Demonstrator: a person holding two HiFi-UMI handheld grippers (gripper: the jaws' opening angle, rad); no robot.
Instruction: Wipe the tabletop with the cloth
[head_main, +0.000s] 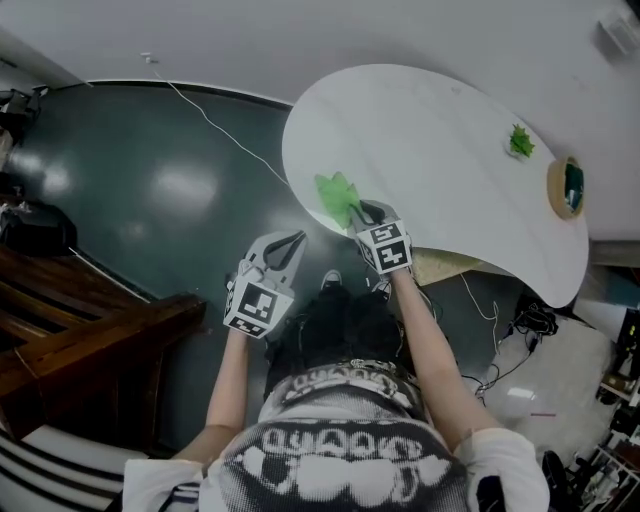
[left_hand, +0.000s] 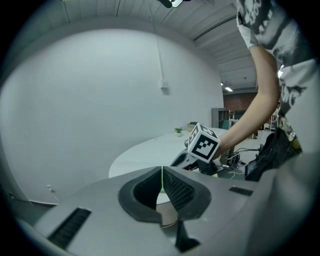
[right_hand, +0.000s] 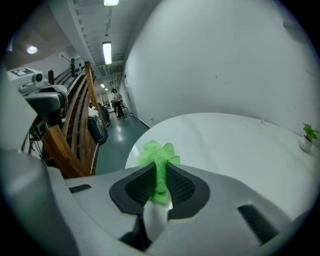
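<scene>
In the head view, a white table (head_main: 450, 130) with a round edge stands over a dark floor (head_main: 150, 180). The green cloth (head_main: 337, 197) is bunched up on the table, near the edge closest to the person. The right gripper (head_main: 365, 213) is at that edge, and its tips meet the cloth. The left gripper (head_main: 288, 246) is off the table, over the floor, near the right one. A little green plant (head_main: 520, 141) sits far across the table. A wooden rail (head_main: 90, 330) is at the left, well apart from the table.

In the left gripper view, the two jaws are pressed together with nothing between them. Only a thin crack shows where they meet. Past them is the right gripper at the table edge, with the person's bare arm behind it. The plant is small and far back on the table.

In the right gripper view, the jaws squeeze the cloth from both sides. The cloth pokes out past the pads as a fluffy green bunch. The white tabletop spreads out beyond it. The plant is at the far right, and the rail is at the left
</scene>
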